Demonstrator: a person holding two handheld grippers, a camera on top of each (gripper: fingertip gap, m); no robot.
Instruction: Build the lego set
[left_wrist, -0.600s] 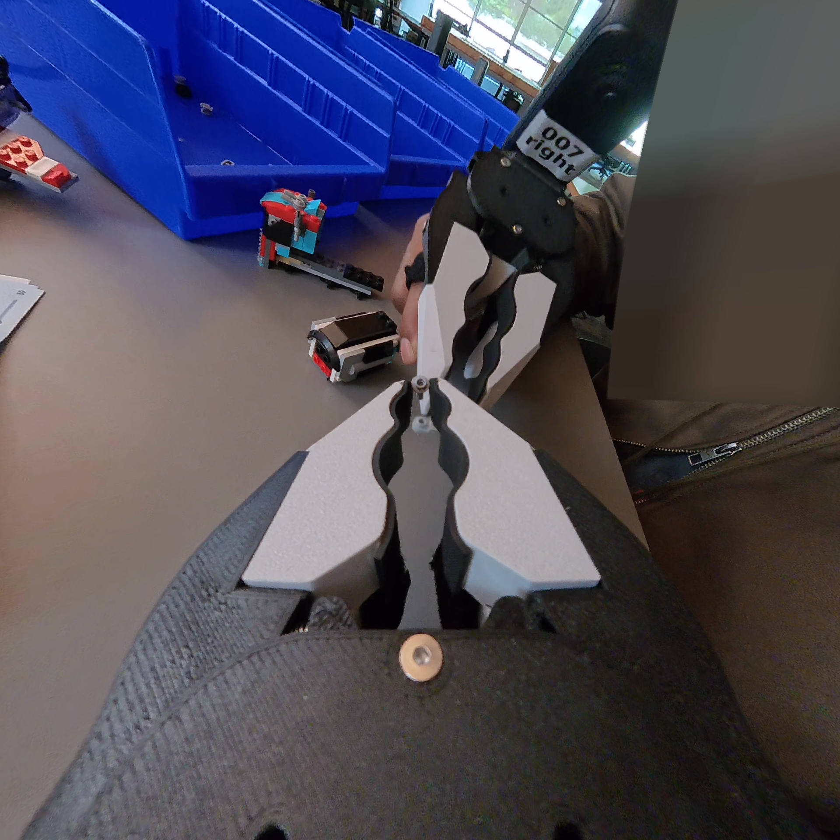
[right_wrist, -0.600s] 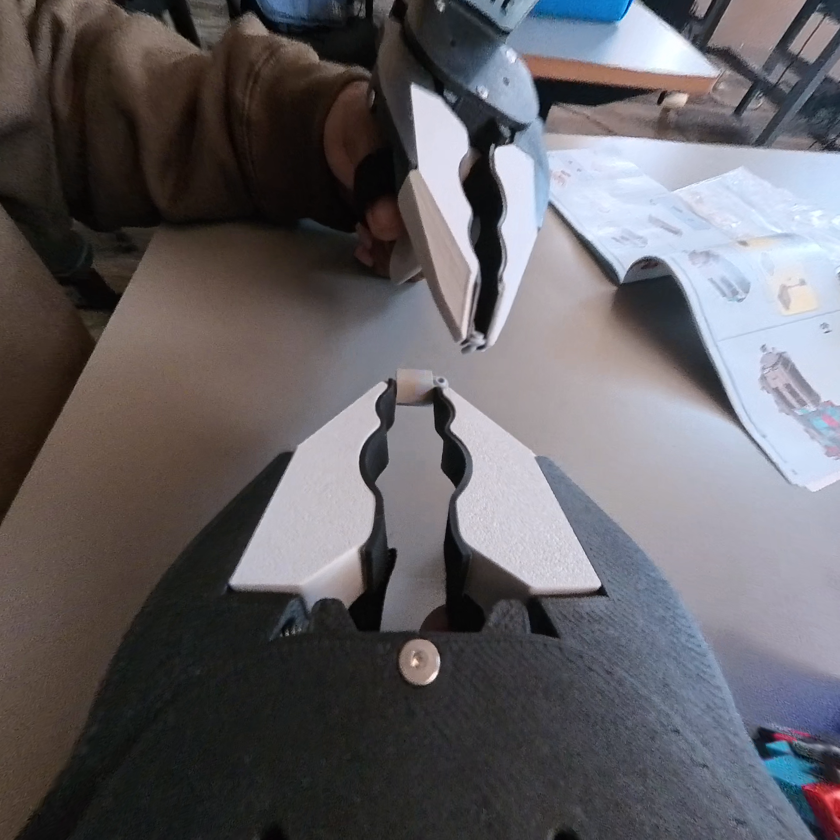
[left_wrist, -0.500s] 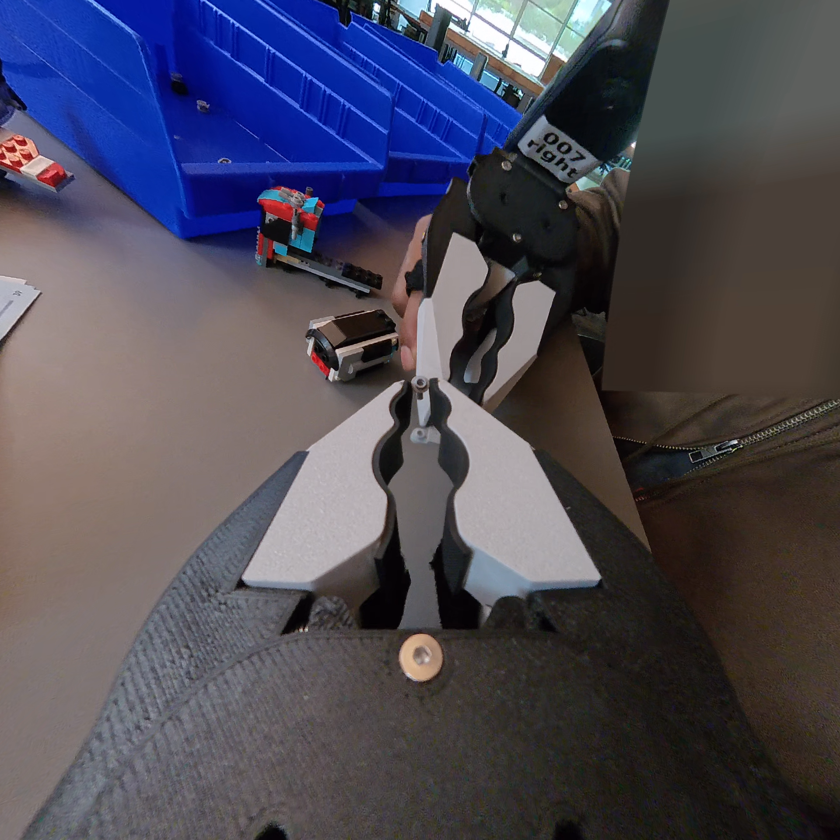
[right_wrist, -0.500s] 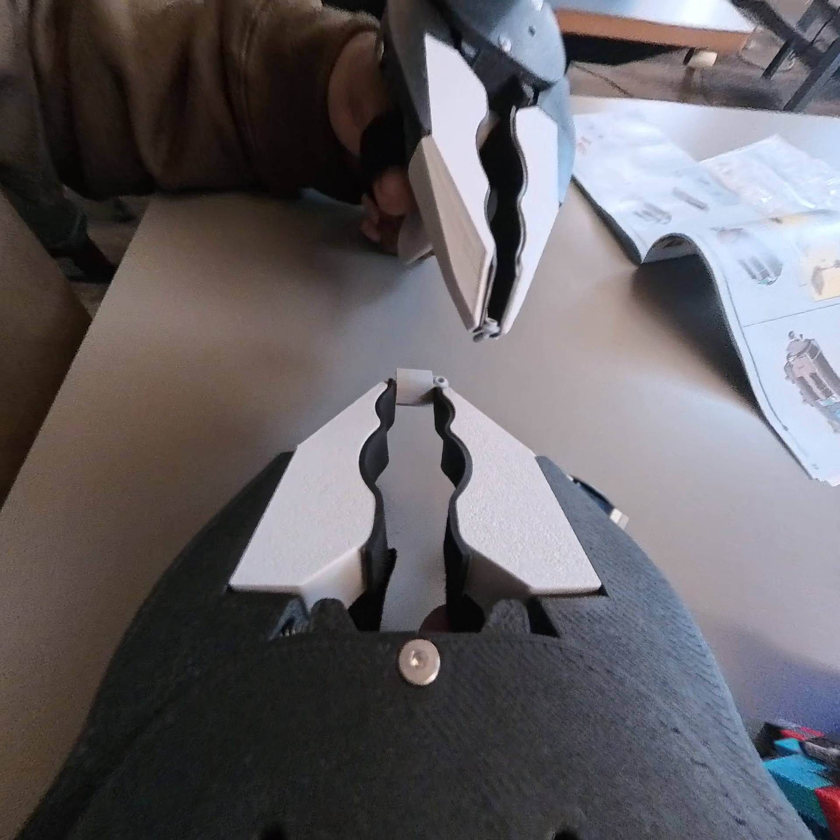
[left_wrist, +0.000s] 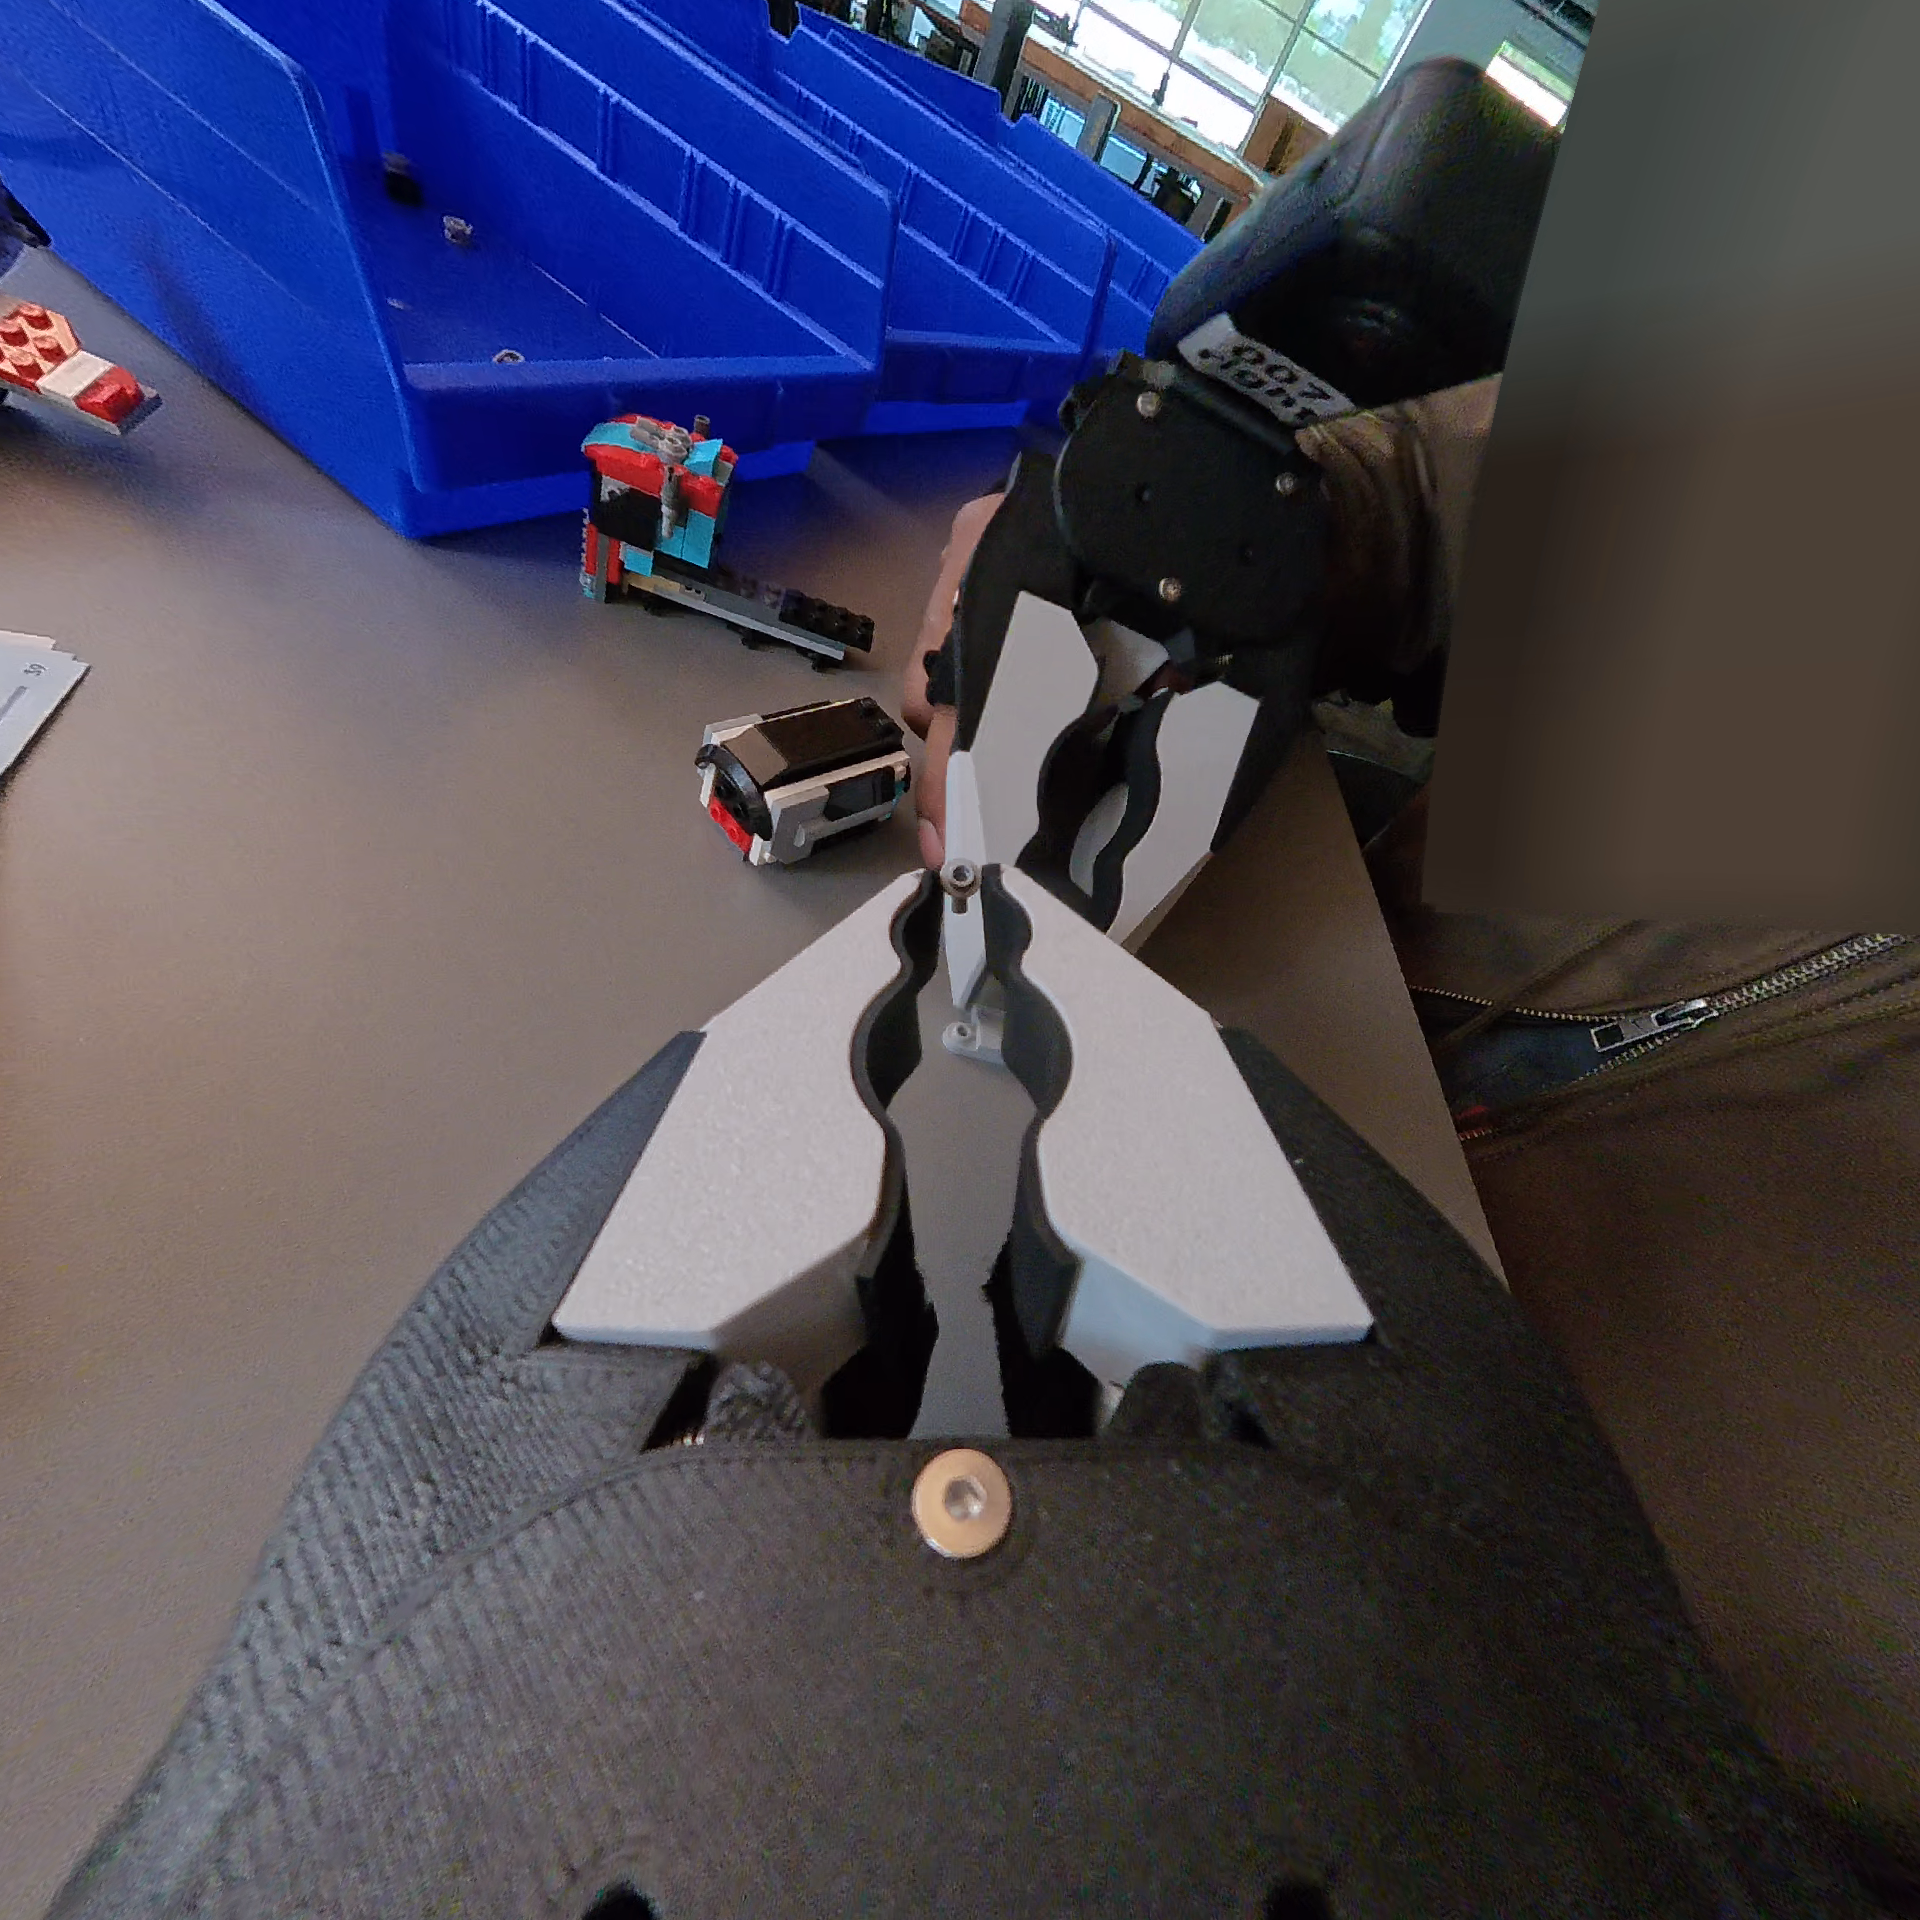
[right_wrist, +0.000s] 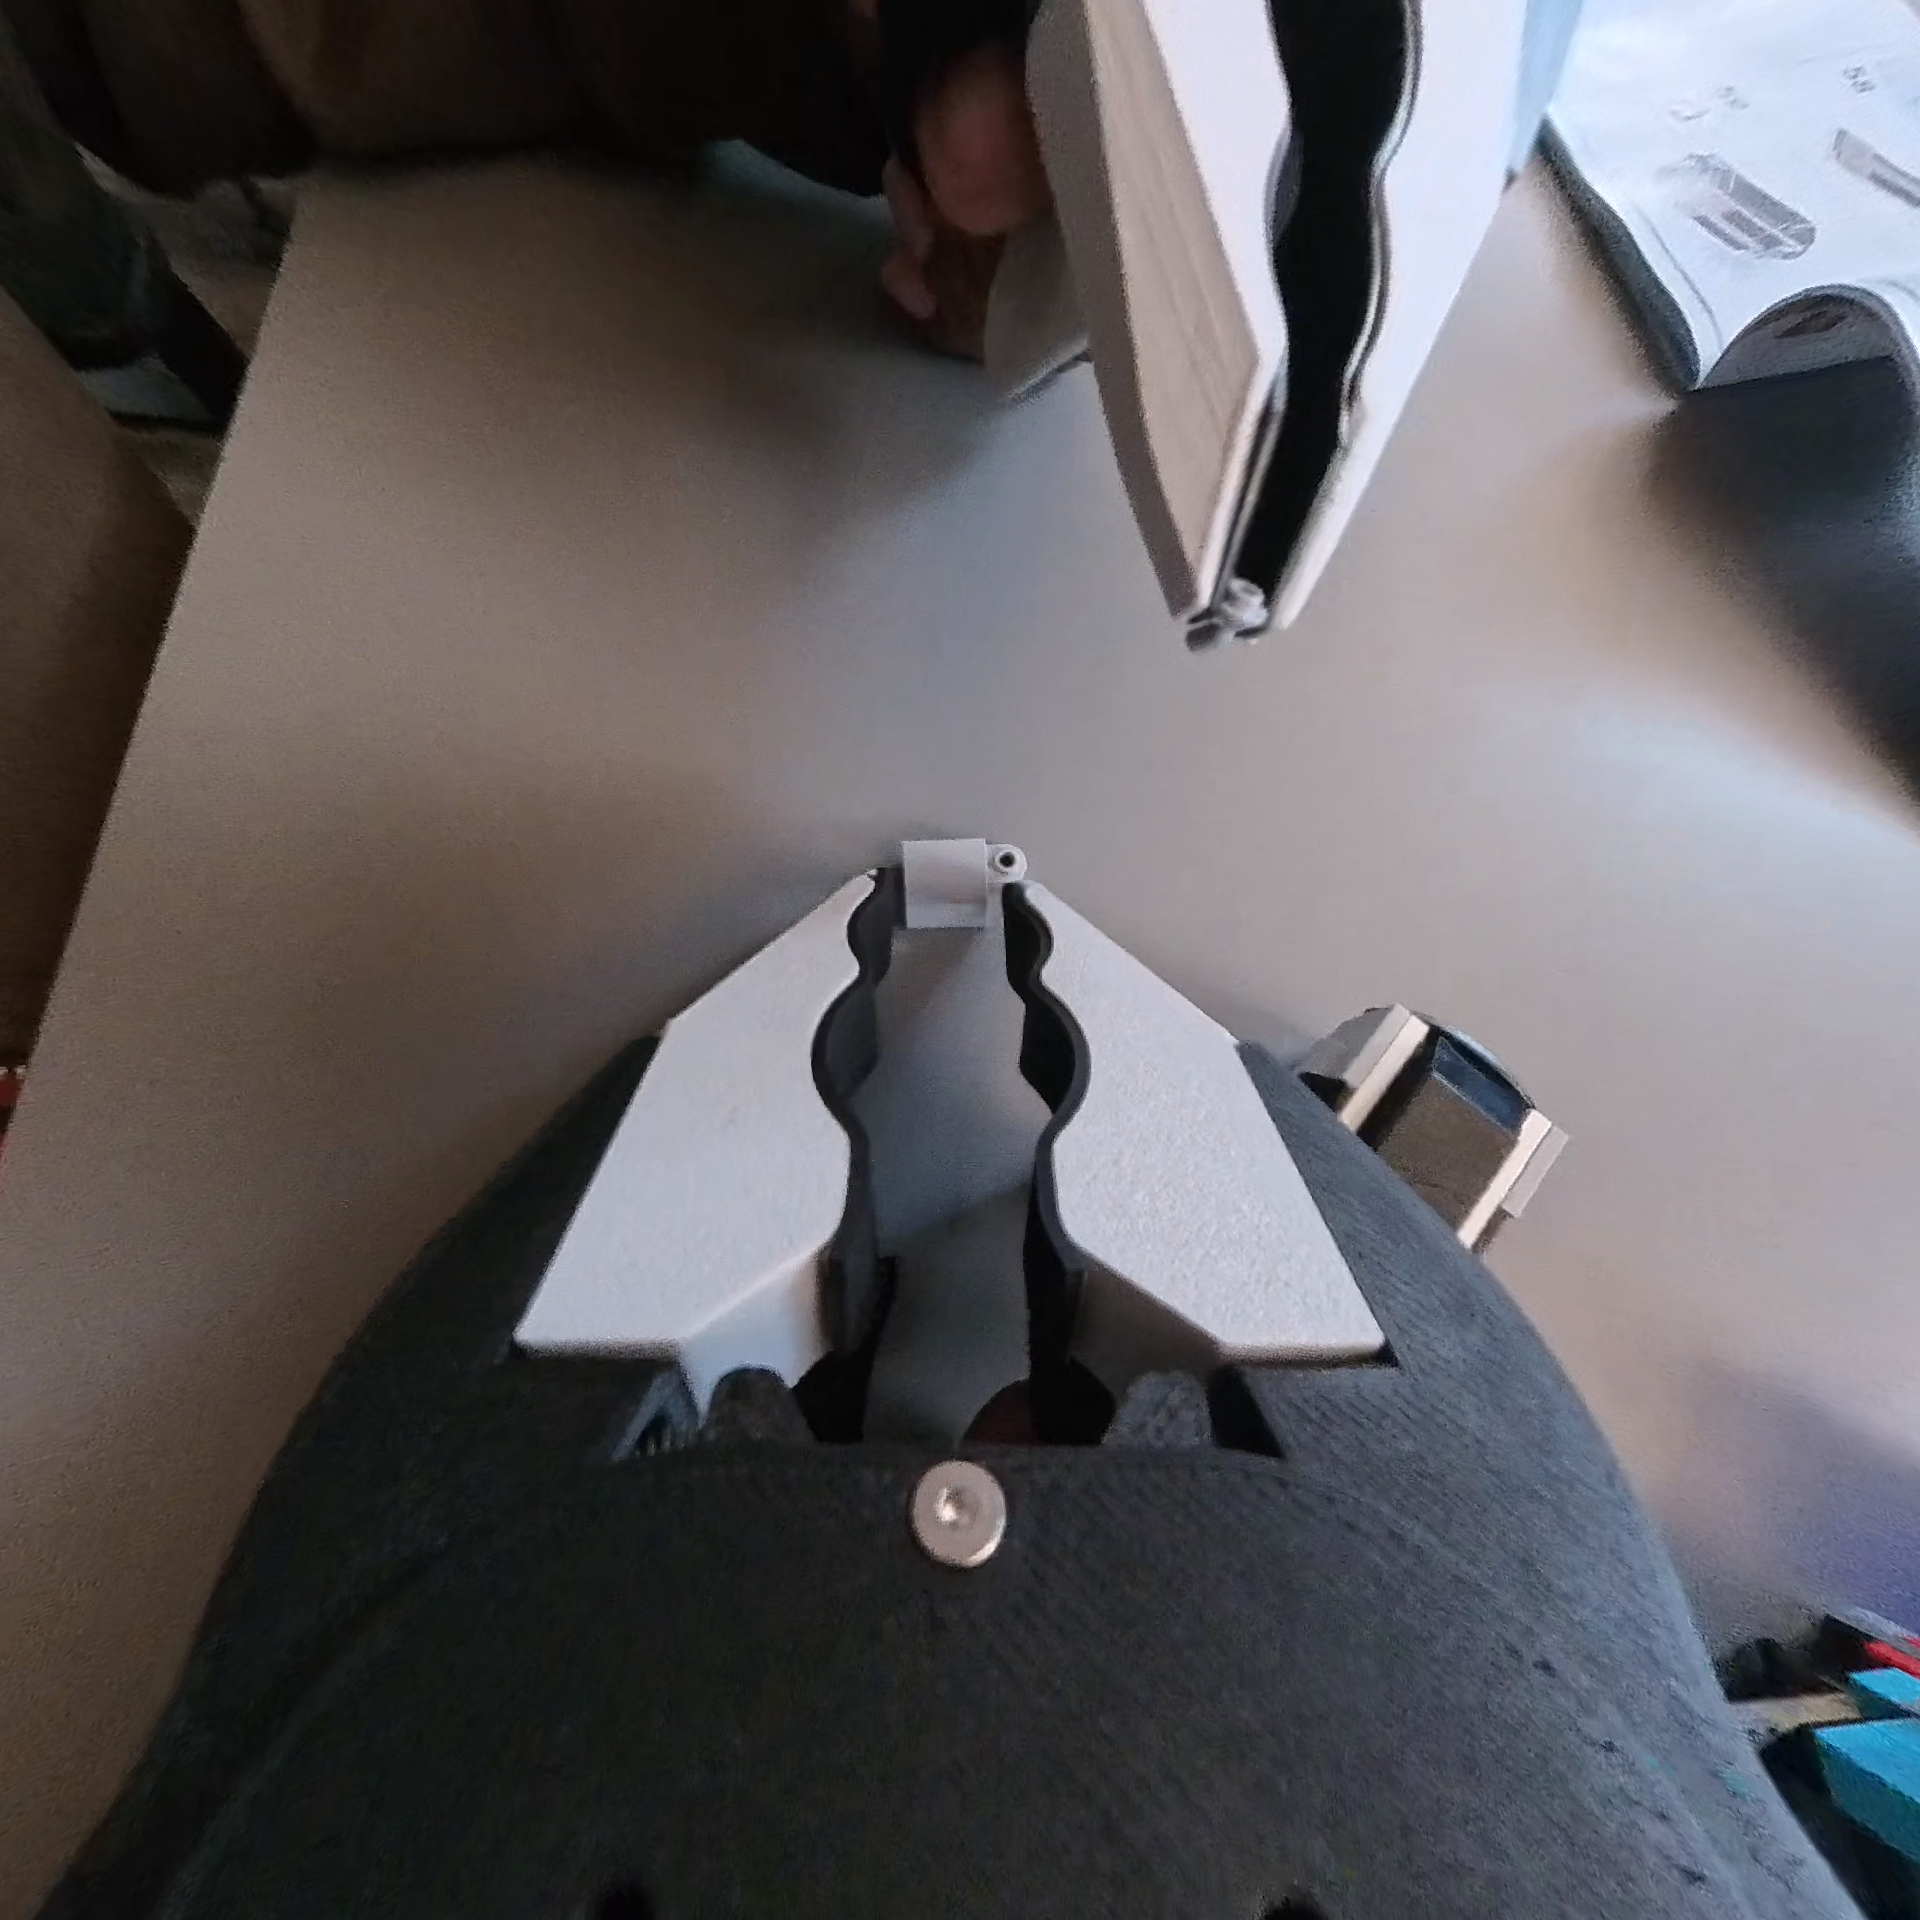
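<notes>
A broad grey table (left_wrist: 312, 935) is carrying a row of big blue plastic storage bins (left_wrist: 623, 260) along its far side, and an open printed instruction booklet (right_wrist: 1714, 208) is lying flat near the other edge. 2 part-built toy-brick sections are sitting on the table, apart from each other and joined to nothing: a red, teal and black one on a long dark plate (left_wrist: 655, 509) just in front of the bins, and a black-and-white boxy one with a red end (left_wrist: 800, 769) nearer the grippers.

Both grippers are hovering above the table with their tips close together but not touching. The right gripper (right_wrist: 945, 894) is clamping a small light-grey brick with a tiny tube on 1 corner (right_wrist: 940, 883), its pads pressing on both sides. The left gripper (left_wrist: 961, 883) is pinching a tiny dark-grey round-headed pin (left_wrist: 961, 878) at its very tips. Pin and brick are being held apart, neither fitted to the other.
</notes>
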